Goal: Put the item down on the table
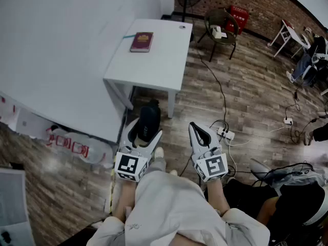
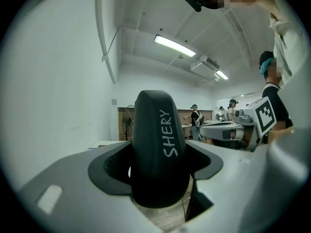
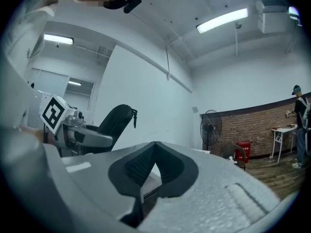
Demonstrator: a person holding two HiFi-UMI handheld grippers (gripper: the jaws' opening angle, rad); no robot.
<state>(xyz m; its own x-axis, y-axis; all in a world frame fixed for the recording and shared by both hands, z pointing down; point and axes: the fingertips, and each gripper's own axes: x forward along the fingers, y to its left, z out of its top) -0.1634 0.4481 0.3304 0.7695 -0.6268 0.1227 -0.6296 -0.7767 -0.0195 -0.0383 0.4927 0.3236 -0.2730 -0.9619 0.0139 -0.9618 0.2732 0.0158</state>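
Lettering "SHERY" marks black case clamped in left gripper

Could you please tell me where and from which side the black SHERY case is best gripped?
Probably across its narrow width, coming in from one end along its length, as the left gripper holds it now. The black case is a long rounded oblong, so the pads span its short width and the far end is free for setting down on the white table.

Dim head view, bright ceiling tubes, fisheye-bent edges, dark vignetted corners
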